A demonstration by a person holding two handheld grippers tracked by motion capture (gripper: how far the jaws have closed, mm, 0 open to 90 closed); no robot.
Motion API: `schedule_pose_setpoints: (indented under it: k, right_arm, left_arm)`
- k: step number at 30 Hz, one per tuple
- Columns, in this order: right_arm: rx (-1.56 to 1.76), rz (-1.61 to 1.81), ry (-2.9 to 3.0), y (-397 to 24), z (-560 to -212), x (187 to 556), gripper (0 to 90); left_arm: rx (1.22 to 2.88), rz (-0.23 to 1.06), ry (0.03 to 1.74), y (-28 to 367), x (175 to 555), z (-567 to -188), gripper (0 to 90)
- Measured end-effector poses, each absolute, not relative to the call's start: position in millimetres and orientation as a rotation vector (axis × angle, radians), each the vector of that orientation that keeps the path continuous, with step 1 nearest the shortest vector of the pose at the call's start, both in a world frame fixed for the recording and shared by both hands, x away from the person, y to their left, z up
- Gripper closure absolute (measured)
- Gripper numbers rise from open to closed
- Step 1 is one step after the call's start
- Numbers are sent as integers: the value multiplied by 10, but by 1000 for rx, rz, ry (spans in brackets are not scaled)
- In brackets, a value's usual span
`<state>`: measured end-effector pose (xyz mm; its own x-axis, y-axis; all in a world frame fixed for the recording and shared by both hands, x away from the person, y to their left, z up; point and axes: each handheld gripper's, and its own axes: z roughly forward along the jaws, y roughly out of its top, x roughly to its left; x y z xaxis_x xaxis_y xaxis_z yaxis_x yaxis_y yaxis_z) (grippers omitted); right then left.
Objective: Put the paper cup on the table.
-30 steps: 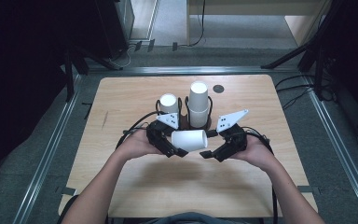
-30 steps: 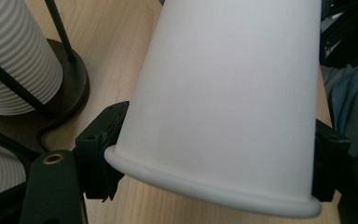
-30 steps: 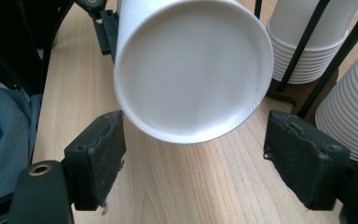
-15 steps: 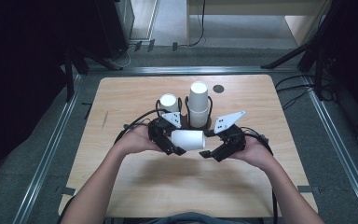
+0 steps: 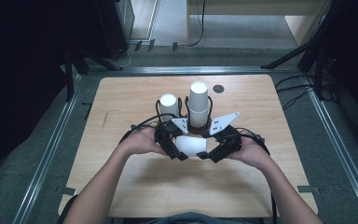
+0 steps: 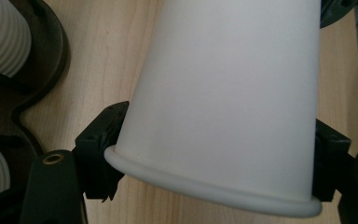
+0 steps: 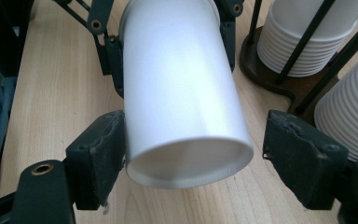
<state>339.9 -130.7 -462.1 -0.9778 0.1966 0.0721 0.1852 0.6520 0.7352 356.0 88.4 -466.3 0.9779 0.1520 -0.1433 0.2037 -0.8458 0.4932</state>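
— While we hold both hands low over the table [image 5: 130, 186], our left tongs [image 5: 181, 150] are clamped on the white paper cup [image 5: 191, 145], their pads pressing its wall just above the rolled rim, one on each side, as the left gripper view shows it [image 6: 223, 93].

— Agreed, and the cup lies on its side between our two tongs, its rim toward the left ones and its closed base toward the right ones. It hangs just above the wood rather than resting on it, as far as we can tell.

— What of our right tongs [image 5: 209, 154]?

— We see them spread wide around the base end of the cup [image 7: 186, 116]. One pad [image 7: 100, 144] sits right against the wall; whether it presses we cannot tell. The other pad [image 7: 303, 154] stands clear of it with bare wood between. So they are released, not gripping.

— And beyond the tongs?

— Just past them stands the dark cup holder [image 5: 200, 125] with two stacks of white paper cups upside down: a taller stack [image 5: 198, 101] beyond our right tongs and a shorter stack [image 5: 168, 105] beyond our left ones. Farther still, a small dark disc [image 5: 218, 88] lies near the table's far edge.
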Motion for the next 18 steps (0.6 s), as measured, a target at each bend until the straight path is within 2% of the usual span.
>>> schedule_pose_setpoints:
  k: [18]
  right_arm:
    - [255, 1162, 2926, -1150, -4738, 3372, 322]
  left_arm:
    - [2620, -179, 255, 818, 3550, -4717, 228]
